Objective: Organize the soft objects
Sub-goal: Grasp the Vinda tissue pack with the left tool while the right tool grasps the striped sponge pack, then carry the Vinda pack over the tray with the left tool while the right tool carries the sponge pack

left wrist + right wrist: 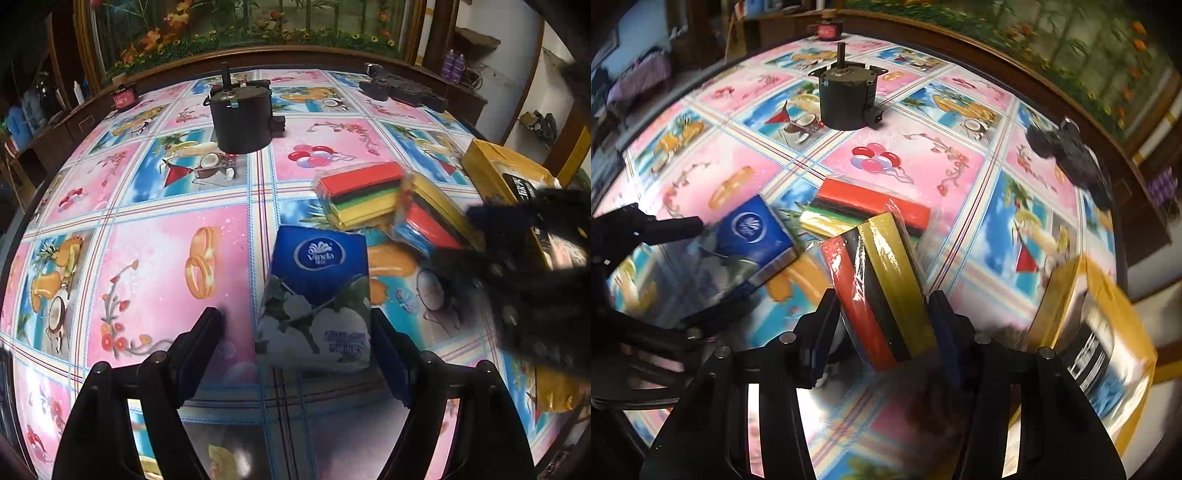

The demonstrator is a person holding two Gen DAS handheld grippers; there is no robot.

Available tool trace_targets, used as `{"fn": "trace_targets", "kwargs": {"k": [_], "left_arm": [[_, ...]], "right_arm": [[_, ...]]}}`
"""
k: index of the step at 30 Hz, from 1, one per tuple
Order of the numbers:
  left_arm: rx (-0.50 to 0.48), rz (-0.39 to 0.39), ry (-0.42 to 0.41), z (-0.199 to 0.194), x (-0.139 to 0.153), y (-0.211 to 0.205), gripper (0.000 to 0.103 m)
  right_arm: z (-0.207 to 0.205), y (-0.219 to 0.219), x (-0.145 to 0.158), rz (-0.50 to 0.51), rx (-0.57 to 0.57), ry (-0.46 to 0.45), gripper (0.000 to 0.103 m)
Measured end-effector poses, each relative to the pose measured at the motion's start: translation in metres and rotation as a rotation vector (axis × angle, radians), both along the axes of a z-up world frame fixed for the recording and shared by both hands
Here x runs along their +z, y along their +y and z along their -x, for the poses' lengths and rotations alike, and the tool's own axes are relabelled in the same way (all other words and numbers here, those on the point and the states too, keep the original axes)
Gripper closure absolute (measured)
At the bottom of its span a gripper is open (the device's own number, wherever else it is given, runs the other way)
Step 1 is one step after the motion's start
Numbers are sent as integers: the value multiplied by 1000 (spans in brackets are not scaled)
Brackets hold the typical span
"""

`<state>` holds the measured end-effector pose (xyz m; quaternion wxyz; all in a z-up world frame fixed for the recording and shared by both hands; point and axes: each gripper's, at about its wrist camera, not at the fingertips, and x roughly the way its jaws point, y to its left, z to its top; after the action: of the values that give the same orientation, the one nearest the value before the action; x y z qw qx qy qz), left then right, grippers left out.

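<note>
**Two claws over the soft packs**

The left claw point(295, 325) is hanging spread wide over the blue tissue pack point(317, 291), which is lying flat on the bench point(166, 258). One finger is standing just beside the pack's right edge, the other well clear on the left, and neither pad is pressing it.

The right claw point(882, 317) is pinching a wrapped sponge pack point(882, 280) with red, black and yellow stripes, tilted on its edge between the fingers; both pads are sitting against its sides. A second sponge pack point(871, 206) is lying flat on the bench just behind it, touching or nearly touching it, and the tissue pack is lying near its left side.

A yellow box point(1097, 332) is sitting at the bench's right edge, near the right claw. Farther back a black cylindrical motor point(242, 118) is standing upright, well apart from the packs.
</note>
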<state>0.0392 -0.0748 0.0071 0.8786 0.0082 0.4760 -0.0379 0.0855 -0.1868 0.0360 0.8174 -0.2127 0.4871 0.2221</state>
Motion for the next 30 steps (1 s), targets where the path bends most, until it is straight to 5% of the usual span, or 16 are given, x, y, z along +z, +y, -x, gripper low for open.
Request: {"fn": "trace_targets", "kwargs": {"k": [4, 6, 21, 30], "left_arm": [[13, -20, -26, 0, -1, 5, 28], [11, -25, -45, 2, 1, 5, 45], [-97, 76, -157, 20, 24, -6, 45], [-102, 105, -204, 25, 30, -5, 45]], "right_arm": [[25, -3, 3, -61, -69, -8, 58], [36, -8, 4, -109, -122, 1, 58], [106, -58, 8, -415, -372, -77, 58], [122, -69, 23, -499, -387, -102, 58]]}}
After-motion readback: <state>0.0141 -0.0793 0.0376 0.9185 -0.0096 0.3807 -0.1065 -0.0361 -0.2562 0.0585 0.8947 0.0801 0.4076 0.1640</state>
